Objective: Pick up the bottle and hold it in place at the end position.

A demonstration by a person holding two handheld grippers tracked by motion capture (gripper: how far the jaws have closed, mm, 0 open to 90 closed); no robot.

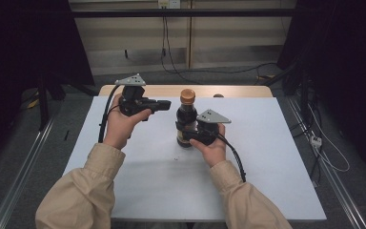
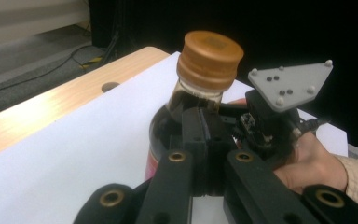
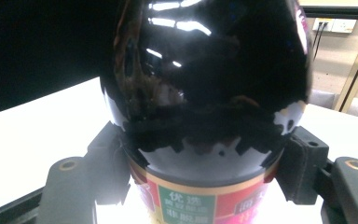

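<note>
gripping the dark bottle (image 1: 187, 125) low on its body, right tool (image 1: 190, 137); left tool (image 1: 164, 105) closed, empty, beside the cap (image 1: 187, 96).

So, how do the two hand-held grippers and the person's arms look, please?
Both are black. The left hand-held gripper and the right hand-held gripper each carry a grey three-cornered plate with small round studs on top. A black cable trails from each along the forearm. The person wears beige long sleeves with gathered cuffs.
</note>
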